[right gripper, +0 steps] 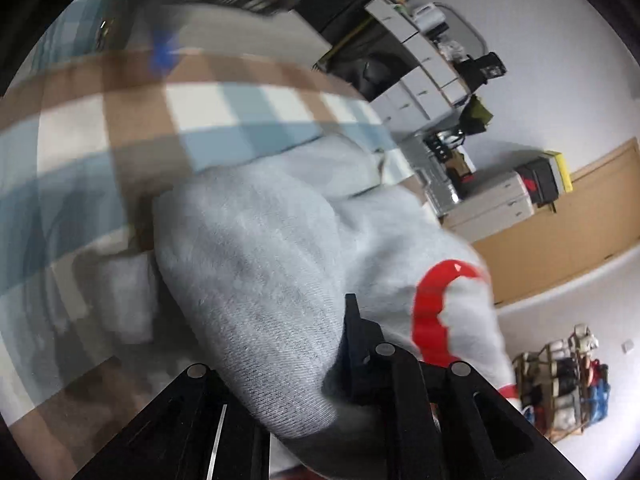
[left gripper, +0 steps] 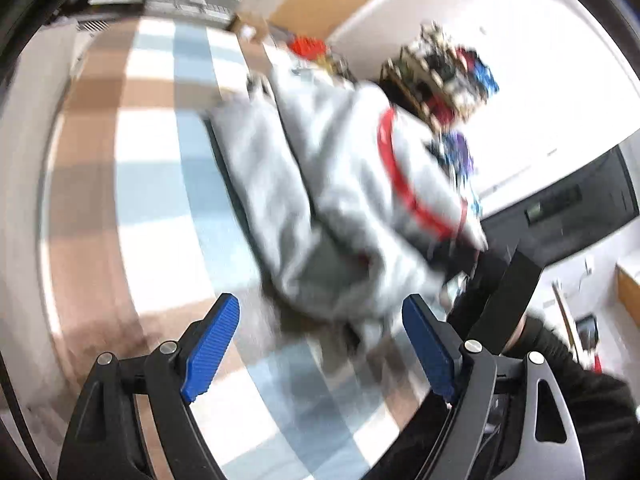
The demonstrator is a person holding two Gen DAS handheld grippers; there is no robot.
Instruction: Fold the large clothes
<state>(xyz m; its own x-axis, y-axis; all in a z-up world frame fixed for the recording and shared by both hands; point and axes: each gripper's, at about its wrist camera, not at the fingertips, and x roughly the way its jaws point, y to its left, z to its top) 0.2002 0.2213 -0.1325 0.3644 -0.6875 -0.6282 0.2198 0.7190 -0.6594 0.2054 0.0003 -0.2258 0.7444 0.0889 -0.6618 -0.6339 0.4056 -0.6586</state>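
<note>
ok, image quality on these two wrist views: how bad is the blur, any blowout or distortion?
Left wrist: heavy motion smear on the grey garment and the checked cloth; the open left gripper stays sharp; the white wall is blown out upper right. Right wrist: garment knit crisp near the shut right gripper, checked cloth smeared. Both: strong fisheye curvature, dark vignette corners.

Motion blur smears the grey garment (left gripper: 320, 200) and the basket (left gripper: 440, 76); grey cloth hides the right gripper (right gripper: 320, 360) pads.
</note>
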